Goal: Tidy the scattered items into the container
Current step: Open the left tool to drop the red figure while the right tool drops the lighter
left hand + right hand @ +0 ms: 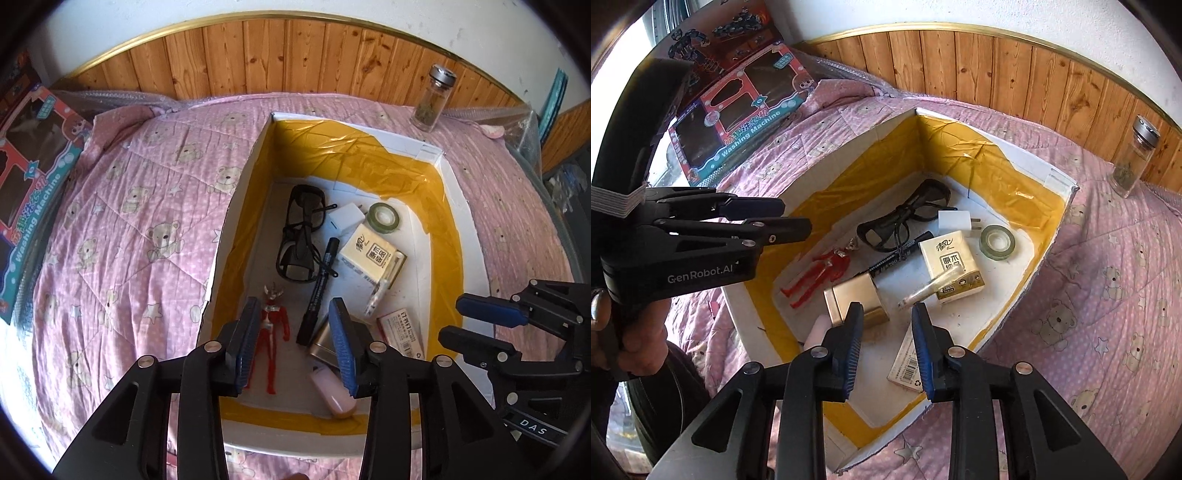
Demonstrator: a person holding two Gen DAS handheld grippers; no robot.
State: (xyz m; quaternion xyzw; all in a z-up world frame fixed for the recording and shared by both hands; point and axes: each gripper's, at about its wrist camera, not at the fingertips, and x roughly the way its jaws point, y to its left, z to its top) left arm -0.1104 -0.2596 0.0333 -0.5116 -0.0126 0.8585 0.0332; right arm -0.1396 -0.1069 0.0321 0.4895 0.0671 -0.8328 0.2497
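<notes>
Left wrist view shows the left gripper (295,332) hanging over the near end of the container (476,236), its jaws spread with nothing clamped; the red toy figure (272,328) lies on the floor below them by the left wall. Right wrist view shows the right gripper (886,345) with jaws parted and empty above the gold tin (855,299) and the barcoded card (908,363). Glasses (301,236), marker (319,291), tissue pack (371,254), tape roll (384,216) and charger (955,221) lie inside. A glass jar (432,99) stands on the quilt (129,221) beyond the far right corner.
</notes>
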